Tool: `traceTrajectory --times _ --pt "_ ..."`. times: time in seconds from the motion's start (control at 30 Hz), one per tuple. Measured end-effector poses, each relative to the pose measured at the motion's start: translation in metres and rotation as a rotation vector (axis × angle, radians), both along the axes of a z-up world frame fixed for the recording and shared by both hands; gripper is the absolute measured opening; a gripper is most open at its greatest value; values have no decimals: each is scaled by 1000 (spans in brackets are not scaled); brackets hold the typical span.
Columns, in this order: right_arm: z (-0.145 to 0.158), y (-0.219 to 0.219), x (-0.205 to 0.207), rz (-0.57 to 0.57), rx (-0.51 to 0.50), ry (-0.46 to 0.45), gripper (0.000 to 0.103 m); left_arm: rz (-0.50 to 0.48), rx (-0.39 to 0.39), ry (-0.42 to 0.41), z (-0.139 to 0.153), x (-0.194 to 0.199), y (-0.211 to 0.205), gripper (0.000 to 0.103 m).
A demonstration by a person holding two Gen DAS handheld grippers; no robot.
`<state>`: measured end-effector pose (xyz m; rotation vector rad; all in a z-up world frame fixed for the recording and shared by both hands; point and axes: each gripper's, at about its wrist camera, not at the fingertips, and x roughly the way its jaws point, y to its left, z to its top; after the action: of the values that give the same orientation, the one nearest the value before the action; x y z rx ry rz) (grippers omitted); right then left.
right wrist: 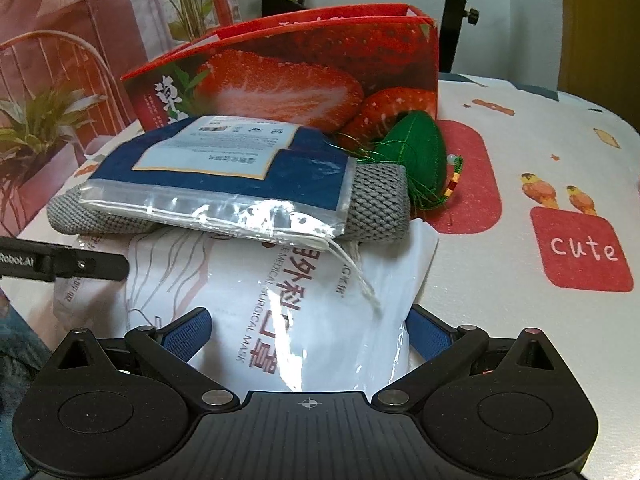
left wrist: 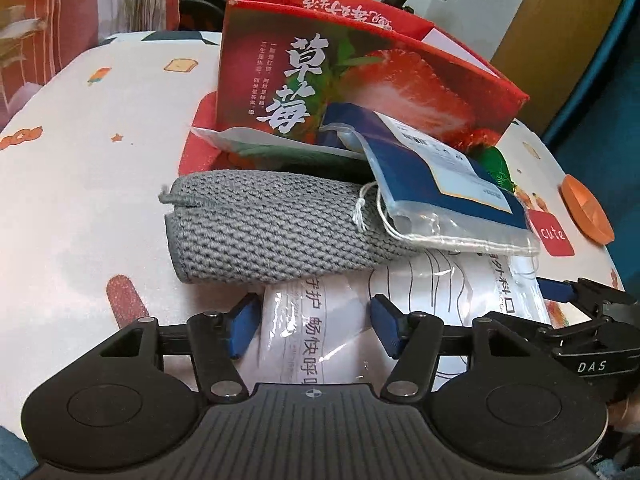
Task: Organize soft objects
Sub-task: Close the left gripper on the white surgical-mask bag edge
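Presently, left wrist view. Item one: our left tool, blue pads apart, straddling the near end of a white surgical-mask packet without clamping it. Item two: a rolled grey knit cloth, lying on the far part of that packet, toward the middle of the table. Item three: a blue packet in a clear sleeve, resting on the cloth's right end, its white string hanging loose. Item four: a red strawberry box, open at the top, standing behind the heap toward the table's far edge. Our right tool shows at the right margin, beside the mask packet.

Right wrist view. Item one: our right tool, pads wide apart, either side of the mask packet, no grip taken. Item two: the blue packet, uppermost, over the grey cloth. Item three: a green stuffed pouch with a beaded tassel, wedged between cloth and strawberry box. The printed table cover is bare toward the right edge.

Step in hand, as we judge it: both tools set to take the mask packet, the bottom layer of the heap. Next move calls for closing on the slick film firmly, then drawing or lifting it level, lest cloth and blue packet slide off; the box looks the likely destination.
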<state>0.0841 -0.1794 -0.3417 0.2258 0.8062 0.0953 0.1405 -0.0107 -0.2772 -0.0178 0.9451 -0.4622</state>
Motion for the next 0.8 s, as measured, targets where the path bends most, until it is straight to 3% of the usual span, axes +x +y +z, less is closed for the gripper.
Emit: traceTrajectory --times 0.07,0.3,0.6,0.8 --pt "1 1 0 12 8 -5 92 -10 7 -9 1 -4 -2 63" --pt "8 1 -4 14 20 -20 76 -14 -14 -1 1 -13 1 62" --pt "11 -10 -8 -54 26 0 81 18 1 -1 -3 -17 4 62" --pt "6 -26 -15 -95 91 40 80 25 -1 -2 -5 -17 7 63"
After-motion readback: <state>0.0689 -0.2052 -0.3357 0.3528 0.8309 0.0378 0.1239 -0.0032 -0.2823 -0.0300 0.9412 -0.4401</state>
